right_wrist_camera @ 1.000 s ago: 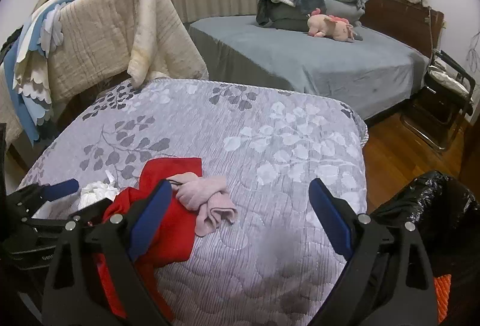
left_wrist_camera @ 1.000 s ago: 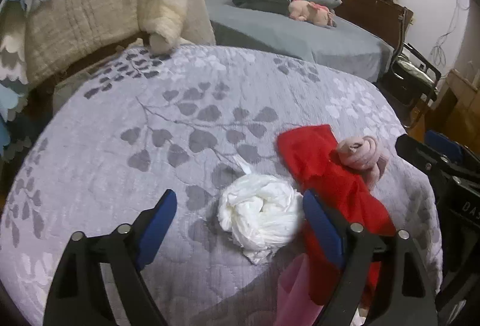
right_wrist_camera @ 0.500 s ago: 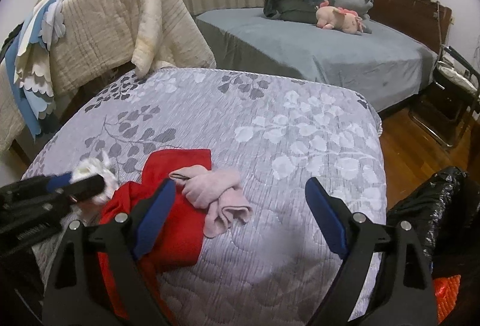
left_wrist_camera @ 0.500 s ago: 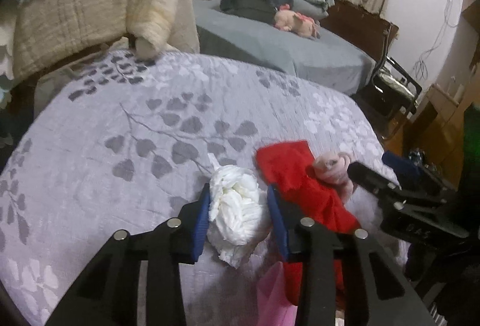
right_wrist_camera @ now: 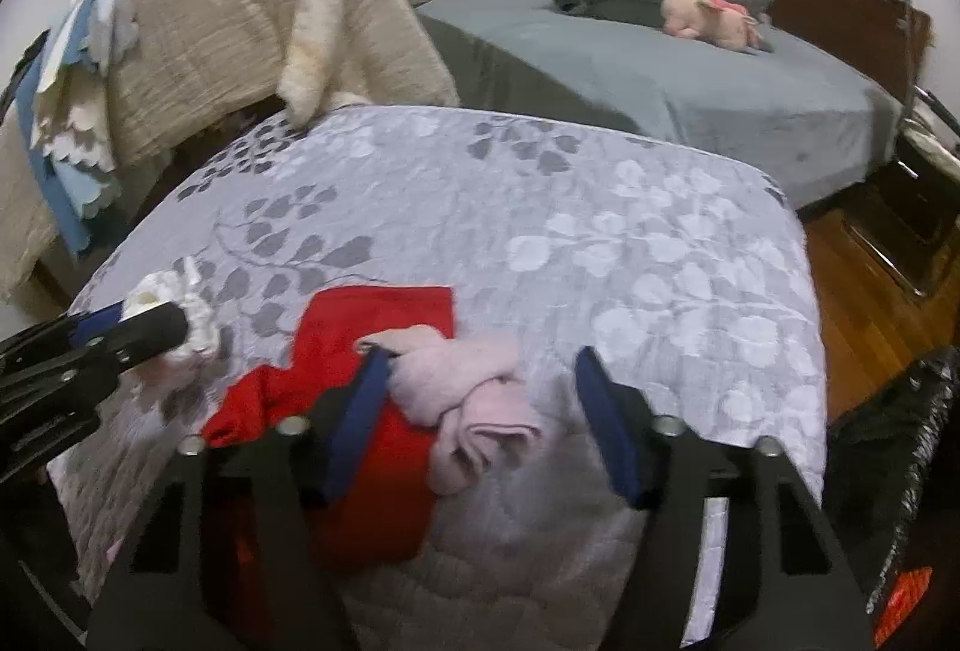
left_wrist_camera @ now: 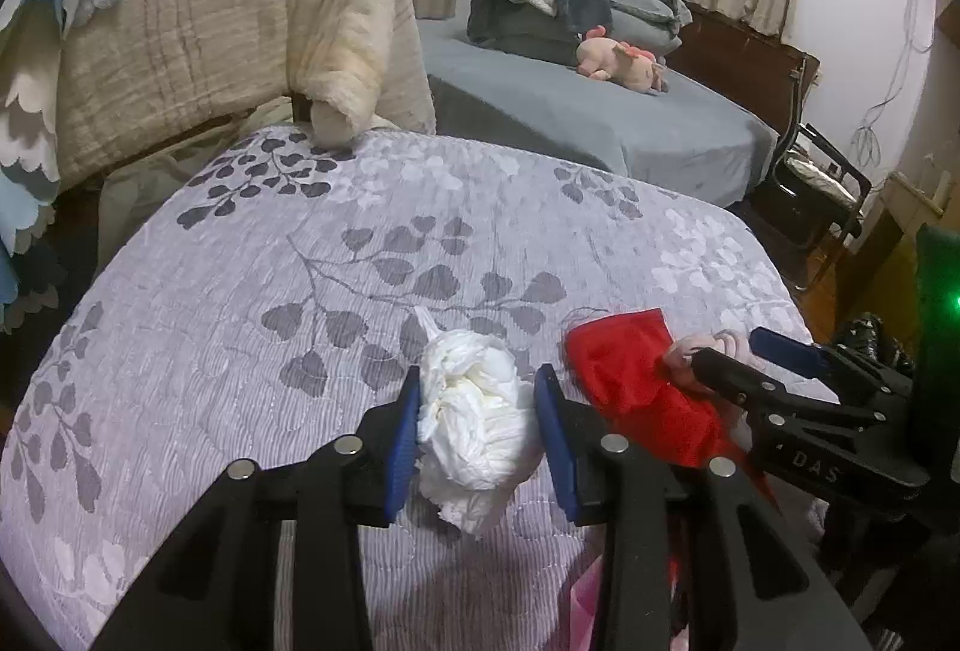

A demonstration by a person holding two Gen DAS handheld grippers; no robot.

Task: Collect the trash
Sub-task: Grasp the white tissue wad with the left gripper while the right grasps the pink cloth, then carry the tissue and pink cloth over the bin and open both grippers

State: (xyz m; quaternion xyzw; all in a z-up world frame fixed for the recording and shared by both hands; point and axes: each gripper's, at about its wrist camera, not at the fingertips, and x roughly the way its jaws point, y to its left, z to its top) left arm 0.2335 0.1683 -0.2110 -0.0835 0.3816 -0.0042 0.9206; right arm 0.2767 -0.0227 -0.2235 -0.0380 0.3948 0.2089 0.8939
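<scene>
**A:** On the near bed (left_wrist_camera: 240, 351), what's laid out? Big to small.

**B:** Grey quilt with a leaf print covers it. Second bed (left_wrist_camera: 600, 123), grey-blue, at 1 o'clock behind it, with piled bedding and a pink plush toy (left_wrist_camera: 624, 63) on top. Beige blanket (left_wrist_camera: 210, 21) draped over a frame at 11 o'clock. Black trash bag (right_wrist_camera: 888, 459) at 4 o'clock in the right wrist view, off the bed edge.

**A:** Items on the quilt?

**B:** Red cloth (right_wrist_camera: 372, 339) near the front edge. Pink cloth (right_wrist_camera: 474, 393) bunched on top of it and partly on the quilt. White crumpled wad (left_wrist_camera: 474, 411), paper or thin plastic, can't tell which, just to the 9 o'clock side of the red cloth.

**A:** Left tool?

**B:** Left tool (left_wrist_camera: 477, 429) is pinched on the white wad. Both blue pads (left_wrist_camera: 401, 435) press its sides, roughly a third open. The wad bulges out front and below. It looks to be resting on the quilt; can't confirm any lift.

**A:** Right tool?

**B:** Right tool (right_wrist_camera: 486, 411) has its jaws closing, about half open right now. The pink cloth sits between them. The left pad (right_wrist_camera: 354, 423) touches the cloth's edge, over the red cloth. The right pad is clear of it, over bare quilt. No grip yet.

**A:** Tools relative to each other?

**B:** Side by side, near but apart. In the left wrist view the right tool shows at 3 o'clock, its tip at the pink cloth.
</scene>
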